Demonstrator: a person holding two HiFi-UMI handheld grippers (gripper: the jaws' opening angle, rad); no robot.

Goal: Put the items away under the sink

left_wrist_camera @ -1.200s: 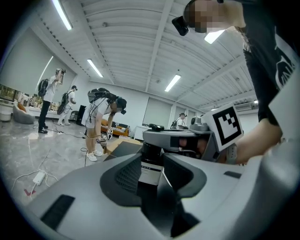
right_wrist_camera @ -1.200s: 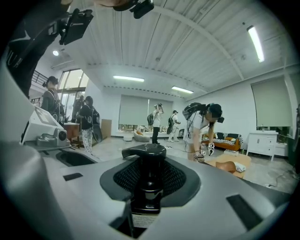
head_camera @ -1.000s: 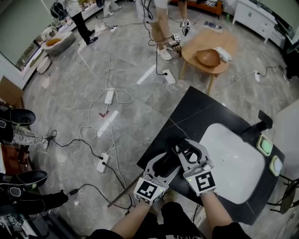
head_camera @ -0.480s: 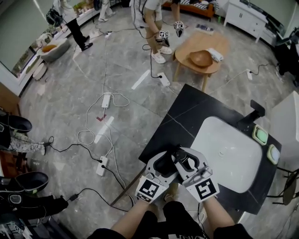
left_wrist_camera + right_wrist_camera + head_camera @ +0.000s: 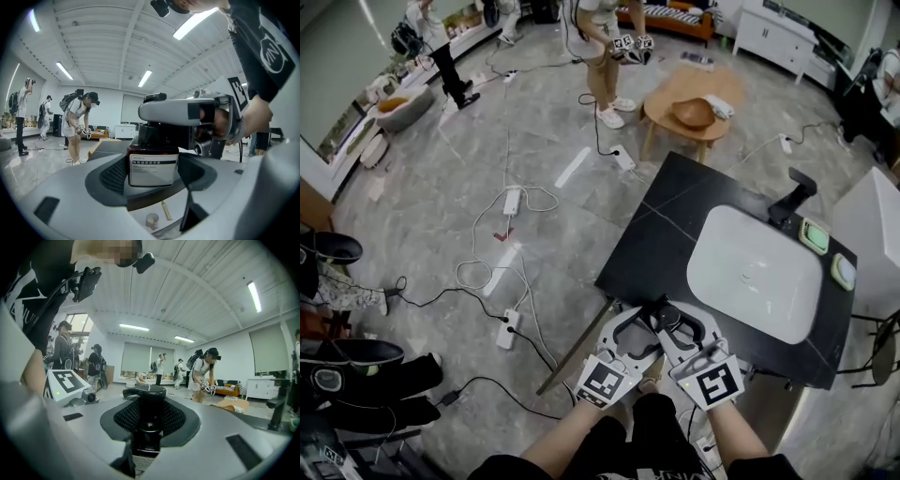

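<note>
**By the sink: one bottle, two grippers**

At the front edge of the black counter [image 5: 675, 234] with the white rounded sink [image 5: 759, 272], a person holds two grippers close together. The right gripper [image 5: 675, 323] pinches the black pump neck of a dark brown bottle with a white label [image 5: 153, 164] and holds it up in the air. The left gripper [image 5: 630, 333] has just been opening its jaws. They stand wide apart, with the bottle's body between them, and they do not squeeze it.

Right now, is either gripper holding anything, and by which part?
Right gripper clamps the dark pump bottle by its black neck. Left gripper jaws have just been opening; the bottle stands between them, ungripped.
</note>
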